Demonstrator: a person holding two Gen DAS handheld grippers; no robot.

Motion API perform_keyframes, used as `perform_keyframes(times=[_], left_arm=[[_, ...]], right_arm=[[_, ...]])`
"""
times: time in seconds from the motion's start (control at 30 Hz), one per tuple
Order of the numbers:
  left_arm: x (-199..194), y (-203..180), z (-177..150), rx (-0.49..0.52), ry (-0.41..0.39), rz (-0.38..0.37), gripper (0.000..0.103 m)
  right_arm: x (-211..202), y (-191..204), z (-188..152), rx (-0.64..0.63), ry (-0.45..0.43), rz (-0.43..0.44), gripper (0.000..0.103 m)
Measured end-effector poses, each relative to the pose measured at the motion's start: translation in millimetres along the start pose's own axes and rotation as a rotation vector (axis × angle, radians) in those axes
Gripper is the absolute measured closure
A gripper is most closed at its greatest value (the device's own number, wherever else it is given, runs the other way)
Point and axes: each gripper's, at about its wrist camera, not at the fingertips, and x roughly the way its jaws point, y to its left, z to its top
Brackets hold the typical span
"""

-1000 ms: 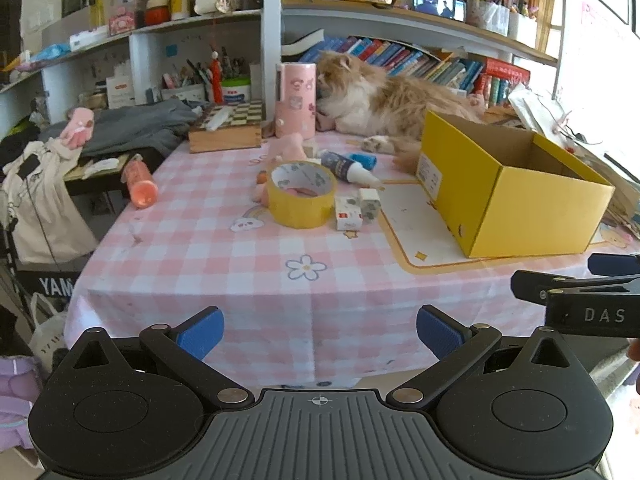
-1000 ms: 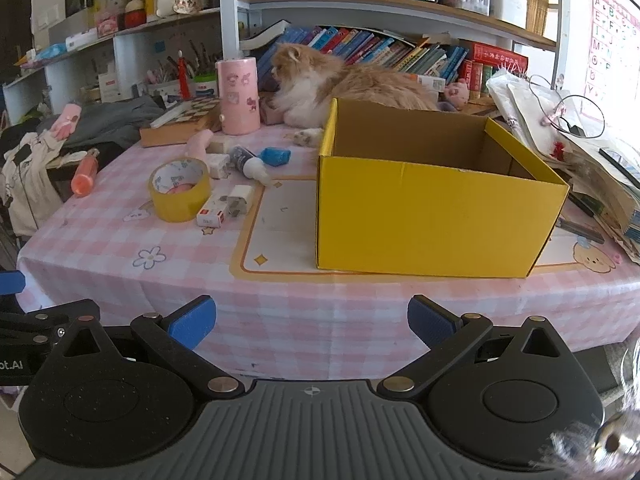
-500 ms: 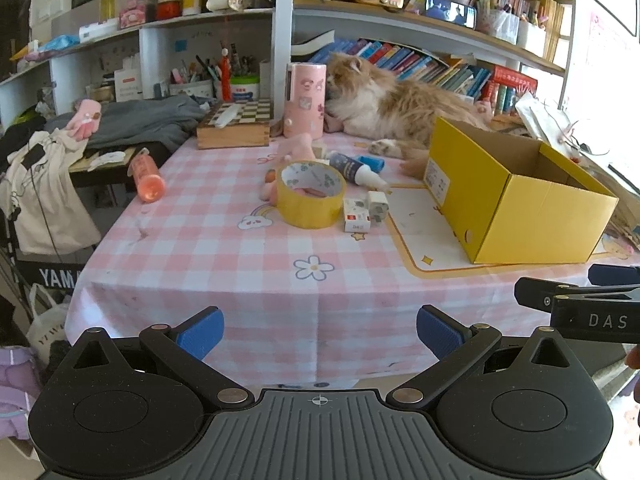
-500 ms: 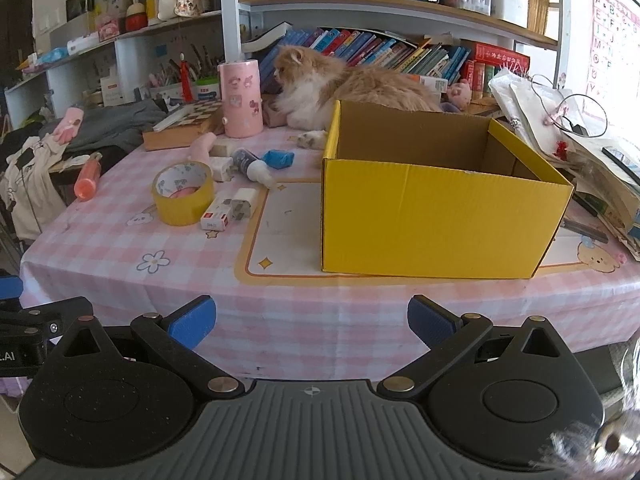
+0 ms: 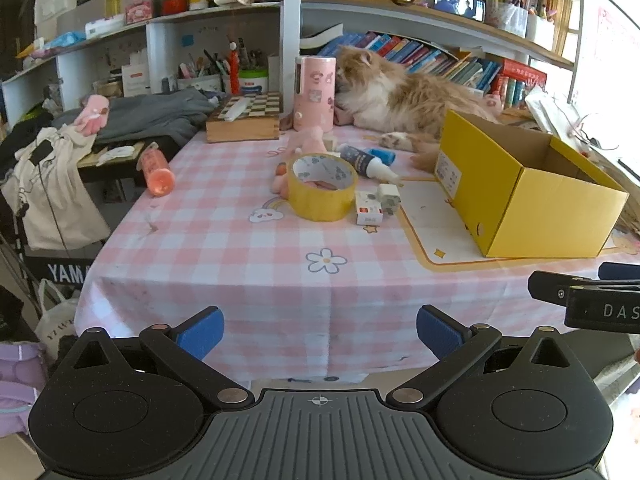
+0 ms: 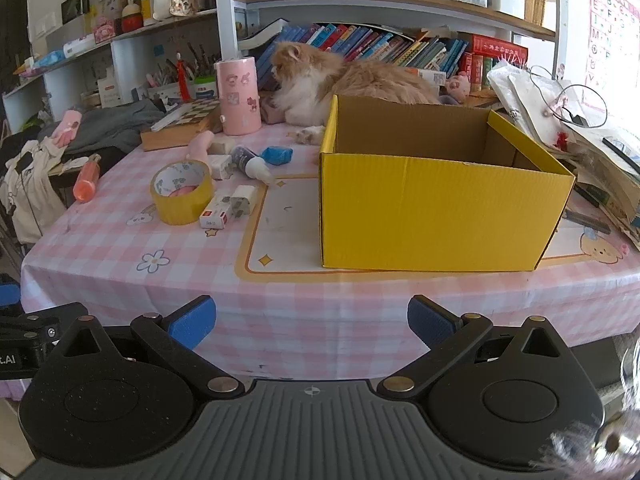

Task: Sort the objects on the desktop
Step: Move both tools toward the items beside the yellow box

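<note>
Sorting has not begun, by the look of it: the yellow box (image 6: pixel 440 204) stands open-topped on the checked tablecloth (image 6: pixel 280 304), and what shows of its inside is bare cardboard.

- Items still loose, all at about 9 o'clock of the box and well apart from it: yellow tape roll (image 6: pixel 182 192); small red-and-white carton (image 6: pixel 216 211) touching or just beside a white plug (image 6: pixel 243 199); glue bottle (image 6: pixel 251 164) lying on its side; blue lump (image 6: pixel 277 155); pink soft toy (image 6: pixel 200 145); an orange bottle (image 6: pixel 86 182) lying near the table's far left edge.
- Not yours to sort, in my judgement: the cat (image 6: pixel 340 80) lying at 12 o'clock behind the box, the pink canister (image 6: pixel 237 96), the chessboard case (image 5: pixel 244 118).
- Your left gripper (image 5: pixel 320 330): jaws spread wide, nothing between them, short of the table's near edge.
- Your right gripper (image 6: pixel 312 320): likewise spread and empty, facing the box's front wall.

Everything remains to do; the tape roll and carton are your nearest candidates.
</note>
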Motion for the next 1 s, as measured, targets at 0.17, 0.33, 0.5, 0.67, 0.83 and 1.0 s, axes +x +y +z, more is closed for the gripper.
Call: perform_keyframes(times=[0.17,0.33,0.5,0.67,0.83,1.0], left_arm=[[-1.2,0.8,-0.6,0.000,0.002,0.011,0.000],[-0.9,0.6,-1.2,0.006,0.011,0.018,0.000],[-1.7,0.2,-2.2,0.007,0.012,0.020,0.000],[-1.5,0.4,-2.1,0.008,0.013,0.019,0.000],[-1.6,0.9,-4.5,0.007,0.022,0.010,0.000],[-1.8,3.0,-5.5,0.000,0.027,0.000,0.000]], right_arm=[[0.1,-1.6,-0.9,0.012,0.003,0.004,0.000],[-0.8,-1.9,-0.6,0.011,-0.002,0.008,0.000],[-1.6,-2.3,-0.5,0.015,0.002,0.011,0.000],[-2.7,-2.3,-0.1,0.020,-0.004,0.020,0.000],[-3.0,-0.4,-1.1,0.021,0.003,0.042,0.002],[-3.3,1.3,-0.3,0.009,0.005,0.051,0.002]])
